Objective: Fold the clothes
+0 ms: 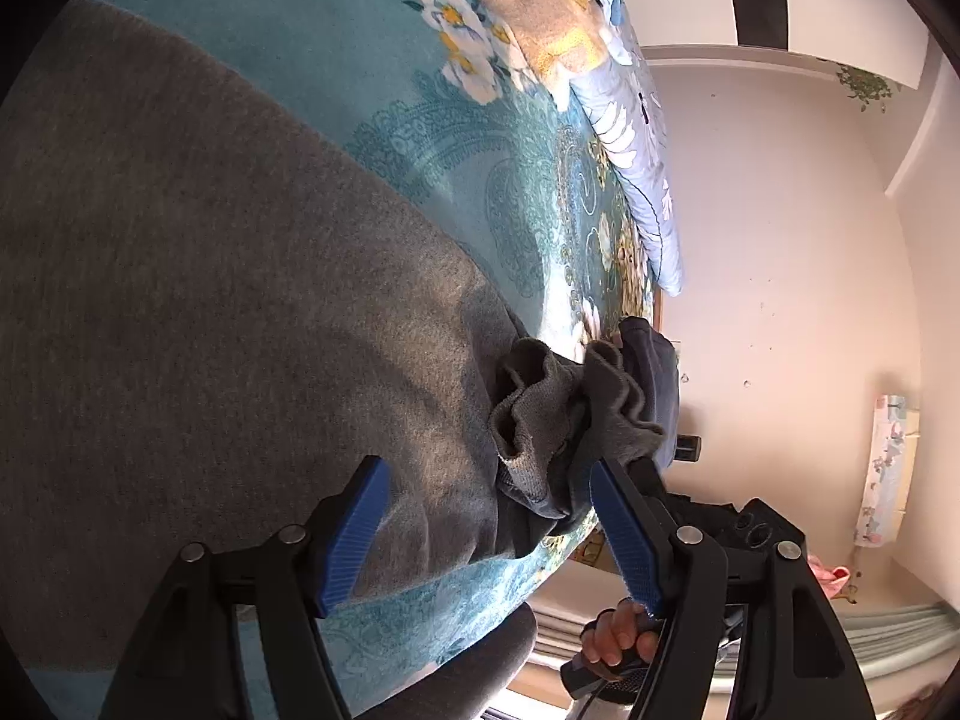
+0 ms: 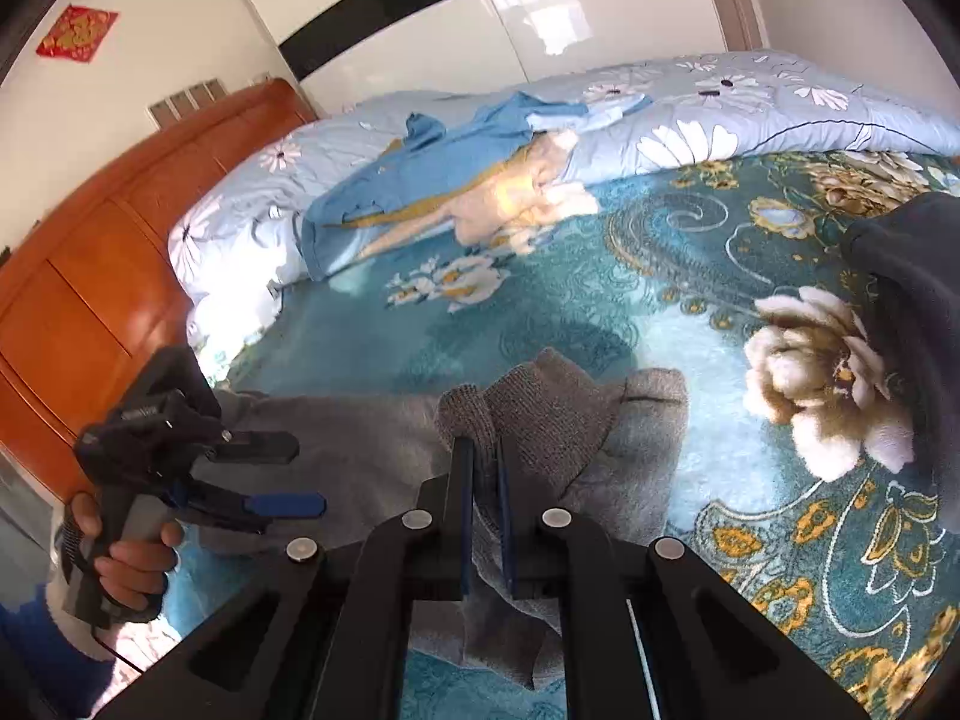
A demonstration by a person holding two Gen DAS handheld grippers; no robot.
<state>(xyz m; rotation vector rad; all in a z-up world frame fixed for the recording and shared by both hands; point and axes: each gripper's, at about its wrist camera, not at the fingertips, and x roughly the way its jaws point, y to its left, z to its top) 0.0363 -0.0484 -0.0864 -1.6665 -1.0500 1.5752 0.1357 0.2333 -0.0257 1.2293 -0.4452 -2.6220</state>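
Observation:
A grey knitted sweater [image 1: 210, 330] lies spread on the teal floral blanket [image 1: 360, 90]. My left gripper [image 1: 487, 465] hovers open over the sweater's edge, its blue pads [image 1: 354, 540] wide apart with nothing between them. My right gripper [image 2: 481, 450] is shut on the sweater's ribbed grey edge [image 2: 540, 414], which bunches up in ruffles [image 1: 540, 408] just beyond the left gripper. The right wrist view shows the left gripper [image 2: 294, 474] open at the left, held by a hand [image 2: 132, 564], beside the flat grey fabric [image 2: 360, 432].
A dark navy garment [image 2: 912, 312] lies at the blanket's right side. A blue garment [image 2: 432, 174] and a beige one [image 2: 516, 192] rest on the light floral quilt [image 2: 750, 108] at the back. A wooden headboard [image 2: 90, 252] stands on the left.

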